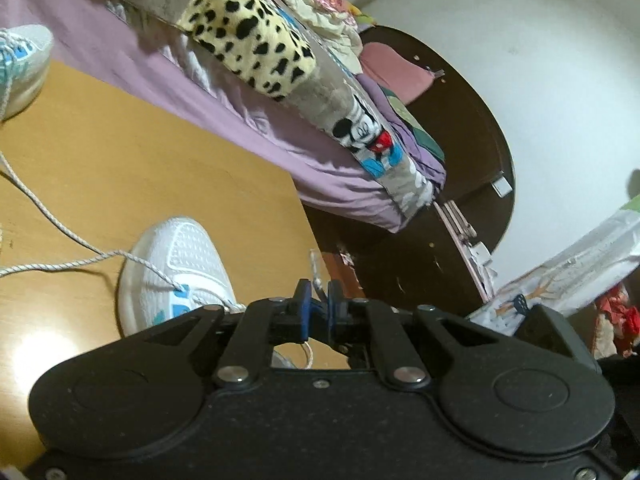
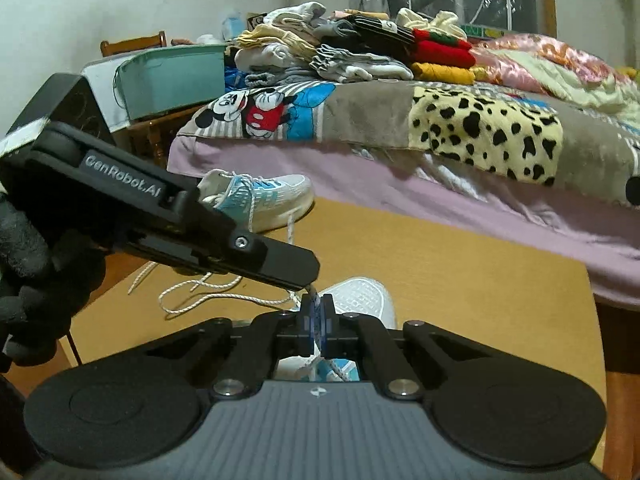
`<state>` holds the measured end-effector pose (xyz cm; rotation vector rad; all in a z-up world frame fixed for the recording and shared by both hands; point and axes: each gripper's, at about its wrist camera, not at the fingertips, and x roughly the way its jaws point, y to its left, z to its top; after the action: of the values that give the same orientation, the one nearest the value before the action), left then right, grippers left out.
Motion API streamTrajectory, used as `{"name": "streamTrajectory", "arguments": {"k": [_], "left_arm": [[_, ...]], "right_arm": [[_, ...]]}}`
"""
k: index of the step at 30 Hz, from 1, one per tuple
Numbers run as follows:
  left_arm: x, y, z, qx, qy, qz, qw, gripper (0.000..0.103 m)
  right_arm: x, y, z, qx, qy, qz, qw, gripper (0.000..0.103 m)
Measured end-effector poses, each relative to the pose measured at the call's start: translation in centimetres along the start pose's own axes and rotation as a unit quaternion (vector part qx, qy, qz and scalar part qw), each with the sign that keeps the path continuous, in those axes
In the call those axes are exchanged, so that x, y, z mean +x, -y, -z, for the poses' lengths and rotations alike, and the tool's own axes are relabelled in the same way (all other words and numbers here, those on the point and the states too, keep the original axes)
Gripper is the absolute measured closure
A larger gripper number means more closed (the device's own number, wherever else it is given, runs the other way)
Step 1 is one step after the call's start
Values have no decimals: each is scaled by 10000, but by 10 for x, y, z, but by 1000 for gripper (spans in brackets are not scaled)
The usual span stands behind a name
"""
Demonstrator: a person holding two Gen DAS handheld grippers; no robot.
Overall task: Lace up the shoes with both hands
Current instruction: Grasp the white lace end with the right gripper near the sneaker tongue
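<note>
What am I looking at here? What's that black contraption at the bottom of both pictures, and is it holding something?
No robot: a person holds a two-finger gripper in each hand, each carrying a camera looking along its fingers. The left gripper has its blue pads nearly closed around a lace tip. The right gripper pinches the white lace; the left one reaches in from the side there, held by a gloved hand. On the wooden table sit a near shoe and a second shoe, beside a bed.
</note>
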<state>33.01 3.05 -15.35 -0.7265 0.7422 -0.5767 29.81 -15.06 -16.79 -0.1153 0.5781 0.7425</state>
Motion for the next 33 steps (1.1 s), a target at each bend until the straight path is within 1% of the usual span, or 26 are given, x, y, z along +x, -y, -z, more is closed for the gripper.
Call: {"name": "streamTrajectory", "arguments": {"k": [1, 2, 6, 10, 11, 12, 13, 19, 20, 21, 23, 28, 30, 33], "left_arm": [[-1, -2, -1, -46, 31, -12, 10000, 93], [-2, -3, -3, -89, 74, -23, 9999, 91], [-4, -9, -5, -211, 137, 45, 9997, 91], [-3, -12, -5, -278, 133, 154, 9994, 91], [-3, -11, -4, -245, 137, 185, 9994, 92], [-3, -10, -4, -210, 141, 216, 9994, 95], [-3, -9, -4, -166, 173, 219, 9995, 102], [-1, -8, -2, -184, 345, 57, 9992, 103], [0, -7, -2, -175, 347, 71, 9992, 103], [1, -7, -2, -141, 336, 59, 9993, 103], [2, -5, -1, -69, 312, 30, 9995, 103], [6, -1, 1, 112, 252, -44, 9996, 103], [7, 1, 2, 185, 228, -73, 9995, 103], [6, 1, 1, 257, 223, -174, 9993, 103]], "right_arm": [[-1, -1, 0, -61, -13, 46, 10000, 99], [-1, -1, 0, -122, -26, 92, 9999, 99], [0, -4, 2, -307, -103, 189, 9993, 99], [1, -6, 2, -414, -124, 186, 9989, 99], [1, -7, 3, -433, -131, 183, 9988, 99], [1, -7, 3, -452, -137, 180, 9987, 99], [1, -7, 3, -453, -133, 173, 9987, 99], [-3, -9, 2, -436, -75, 146, 9989, 97], [-4, -9, 2, -439, -62, 175, 9989, 92], [-4, -10, 1, -443, -47, 203, 9988, 83], [-6, -10, 0, -448, 33, 229, 9987, 74], [-8, -10, -2, -442, 136, 120, 9989, 76], [-9, -9, -2, -426, 142, 96, 9989, 86], [-9, -8, -2, -417, 108, 86, 9990, 89]]}}
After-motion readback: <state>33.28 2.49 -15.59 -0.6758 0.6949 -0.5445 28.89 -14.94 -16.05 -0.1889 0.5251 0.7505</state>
